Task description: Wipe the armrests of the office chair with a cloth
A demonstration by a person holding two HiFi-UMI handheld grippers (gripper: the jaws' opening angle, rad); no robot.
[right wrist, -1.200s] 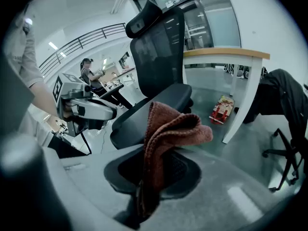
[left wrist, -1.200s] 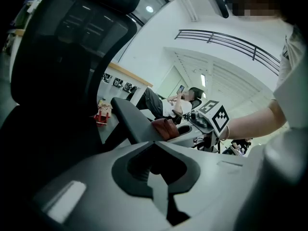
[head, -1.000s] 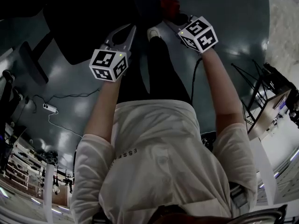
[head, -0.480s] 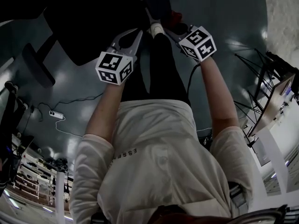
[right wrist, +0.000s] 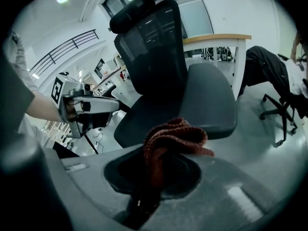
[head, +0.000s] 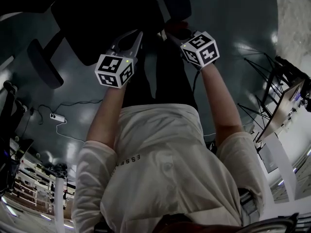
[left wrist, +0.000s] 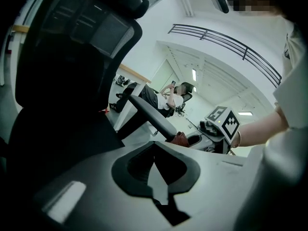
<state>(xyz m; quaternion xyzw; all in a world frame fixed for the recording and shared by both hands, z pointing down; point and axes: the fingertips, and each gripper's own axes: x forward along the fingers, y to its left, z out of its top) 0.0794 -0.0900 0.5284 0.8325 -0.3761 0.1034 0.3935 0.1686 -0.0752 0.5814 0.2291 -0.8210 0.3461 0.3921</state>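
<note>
1. The head view is super dark. The chair is mostly a black blob cut off at 12 o'clock, and the cloth is just a dull red smudge there.
2. In the right gripper view the bunched cloth covers that gripper's jaw tips.
3. Count: one chair up close, two armrests, one cloth, two grippers.
4. Both bare forearms reach out toward 12 o'clock. The grippers sit near each other, angled inward.
5. The right gripper is clamped on the cloth, which sits right at the near end of the armrest and looks to be touching it.
6. The left gripper has its jaws together with nothing in them.
7. The other armrest is out at 10 o'clock, well apart from both grippers.
</note>
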